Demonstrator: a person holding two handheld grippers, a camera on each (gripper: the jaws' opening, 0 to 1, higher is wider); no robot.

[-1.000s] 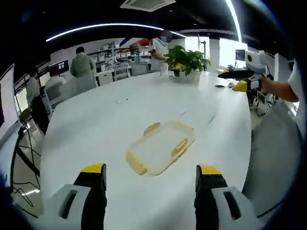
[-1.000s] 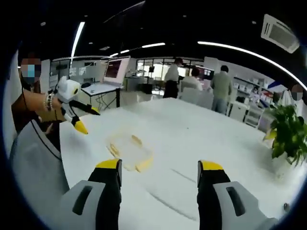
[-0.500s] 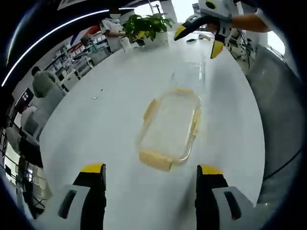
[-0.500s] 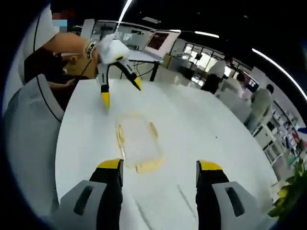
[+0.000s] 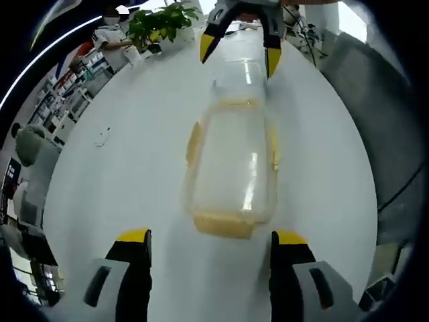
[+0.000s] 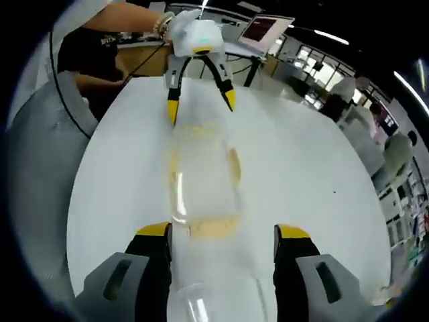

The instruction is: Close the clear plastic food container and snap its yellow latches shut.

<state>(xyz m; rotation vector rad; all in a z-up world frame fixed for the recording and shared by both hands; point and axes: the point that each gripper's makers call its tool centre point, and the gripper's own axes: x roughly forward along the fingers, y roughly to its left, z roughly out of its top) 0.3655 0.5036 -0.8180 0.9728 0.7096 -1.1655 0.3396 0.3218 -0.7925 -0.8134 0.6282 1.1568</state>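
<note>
We've got the left gripper [image 5: 208, 238]: black jaws w/ yellow tips, grey shells, slot in each. Right gripper [image 6: 222, 235]: same build. Person's wrist [image 6: 161, 23] wears a beaded bracelet; white sleeve above, dark cable alongside.

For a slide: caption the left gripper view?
Open left gripper faces the clear food container on the white table; open right gripper approaches opposite.

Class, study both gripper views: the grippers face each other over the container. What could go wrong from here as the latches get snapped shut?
1. The clear container sits loose on the smooth white table; a push from one end may slide it.
2. The left gripper and right gripper are both open at opposite ends; uneven pressing could tip it.
3. The yellow end latch could slip off the fingers.
</note>
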